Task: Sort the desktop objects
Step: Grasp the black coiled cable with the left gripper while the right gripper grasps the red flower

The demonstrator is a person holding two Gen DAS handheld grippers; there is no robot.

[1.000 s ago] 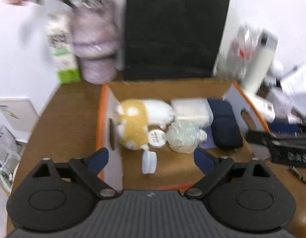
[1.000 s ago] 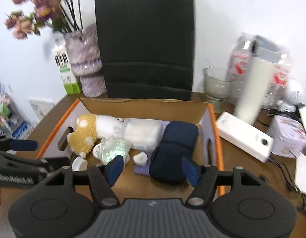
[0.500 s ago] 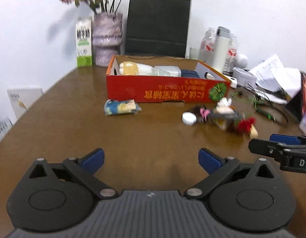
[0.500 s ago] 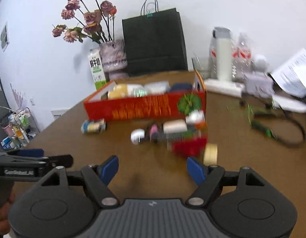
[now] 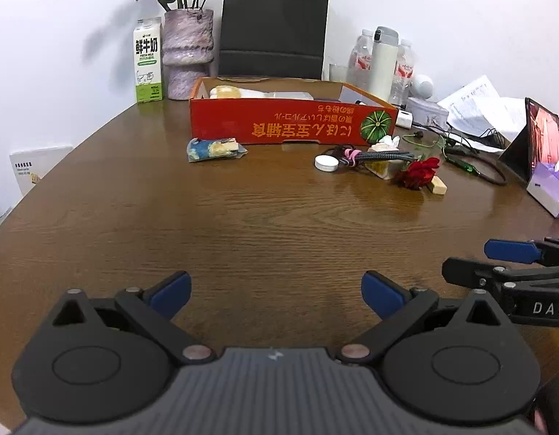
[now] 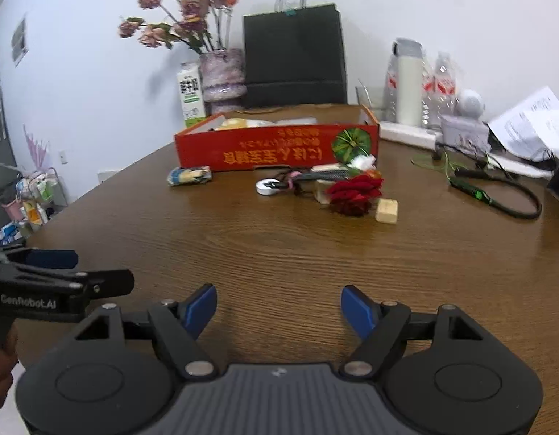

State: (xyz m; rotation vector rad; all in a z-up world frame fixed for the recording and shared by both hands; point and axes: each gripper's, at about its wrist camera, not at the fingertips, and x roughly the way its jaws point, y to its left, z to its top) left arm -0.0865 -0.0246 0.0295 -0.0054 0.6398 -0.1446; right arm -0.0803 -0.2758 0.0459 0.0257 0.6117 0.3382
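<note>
A red cardboard box (image 5: 290, 123) (image 6: 276, 148) stands at the far middle of the brown table, with a plush toy and other items inside. In front of it lie a blue-and-yellow packet (image 5: 214, 148) (image 6: 189, 175), a white round cap (image 5: 326, 163) (image 6: 268, 185), a braided cable bundle (image 5: 381, 155), a red rose (image 5: 419, 173) (image 6: 355, 190) and a beige block (image 5: 438, 185) (image 6: 386, 210). My left gripper (image 5: 276, 291) and right gripper (image 6: 278, 306) hover side by side over the near table, well short of these objects. Both are open and hold nothing.
Behind the box stand a milk carton (image 5: 148, 65), a purple vase (image 5: 187, 54) with dried flowers, a black paper bag (image 5: 274, 29) and bottles (image 5: 382, 61). At the right are papers (image 5: 486, 108), cables (image 6: 497, 195), a tablet (image 5: 544, 137) and a tissue box (image 5: 551, 188).
Both grippers have pulled back from above the box and come down to the near side of the table. The box now lies far ahead. Both still hold nothing.
</note>
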